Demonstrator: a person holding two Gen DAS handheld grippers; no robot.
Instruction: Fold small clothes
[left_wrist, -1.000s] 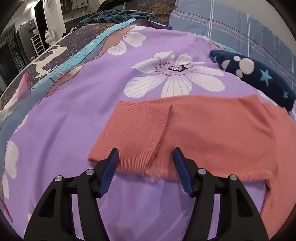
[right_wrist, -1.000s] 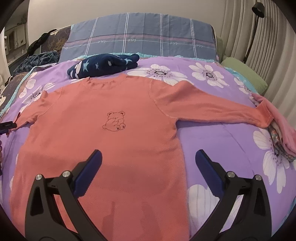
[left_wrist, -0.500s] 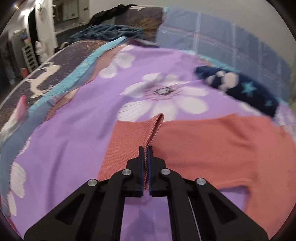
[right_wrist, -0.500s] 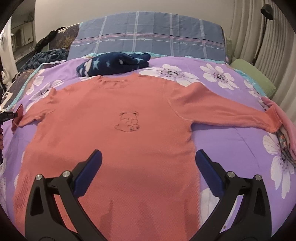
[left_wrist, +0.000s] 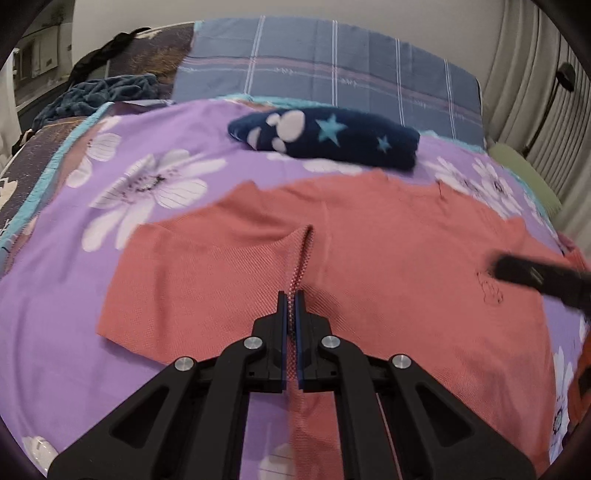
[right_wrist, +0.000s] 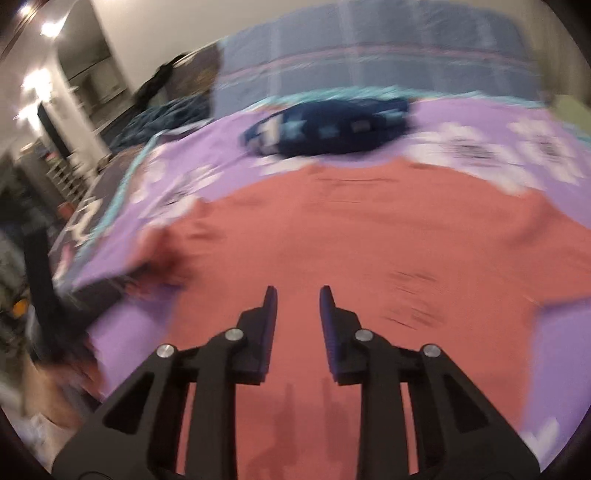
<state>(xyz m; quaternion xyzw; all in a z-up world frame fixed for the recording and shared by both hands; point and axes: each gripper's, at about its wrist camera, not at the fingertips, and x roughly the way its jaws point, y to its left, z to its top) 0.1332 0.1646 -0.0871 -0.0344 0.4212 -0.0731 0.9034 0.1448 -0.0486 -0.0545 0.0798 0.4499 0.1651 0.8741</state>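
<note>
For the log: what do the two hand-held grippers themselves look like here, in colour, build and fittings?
Both match. The left hand-held gripper and right hand-held gripper have matte black angular bodies with triangular cut-outs, silver round screw heads at the joints, and two flat fingers faced with dark blue pads. No cables, markings or sleeves are visible.

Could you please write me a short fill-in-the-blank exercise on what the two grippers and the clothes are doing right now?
1. The left gripper is shut on the ____ of the salmon sweater.
2. The right gripper hovers over the sweater with its jaws ____.
3. The folded navy garment beyond the sweater's neckline is patterned with ____.

Missing words: sleeve; open; stars
</note>
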